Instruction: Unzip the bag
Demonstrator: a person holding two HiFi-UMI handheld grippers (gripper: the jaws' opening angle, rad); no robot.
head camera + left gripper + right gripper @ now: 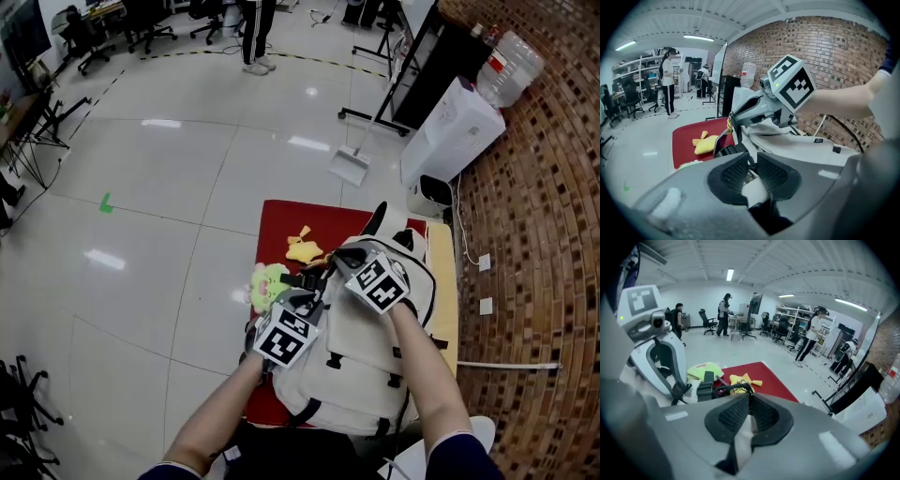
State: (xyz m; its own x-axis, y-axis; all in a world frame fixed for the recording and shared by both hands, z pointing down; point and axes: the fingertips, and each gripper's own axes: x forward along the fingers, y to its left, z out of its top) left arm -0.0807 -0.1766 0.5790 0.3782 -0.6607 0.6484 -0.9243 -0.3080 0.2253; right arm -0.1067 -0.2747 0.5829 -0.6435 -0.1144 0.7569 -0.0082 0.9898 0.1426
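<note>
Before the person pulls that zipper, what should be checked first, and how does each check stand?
1. Left hand-held gripper pinches the backpack's white fabric: ok.
2. Right hand-held gripper closed at the zipper pull: ok, as far as it shows.
3. Zipper track free of straps: cannot tell.
4. Yellow toy lies apart from the backpack on the red mat: ok.
5. Green toy clear of the backpack's side: cannot tell.
</note>
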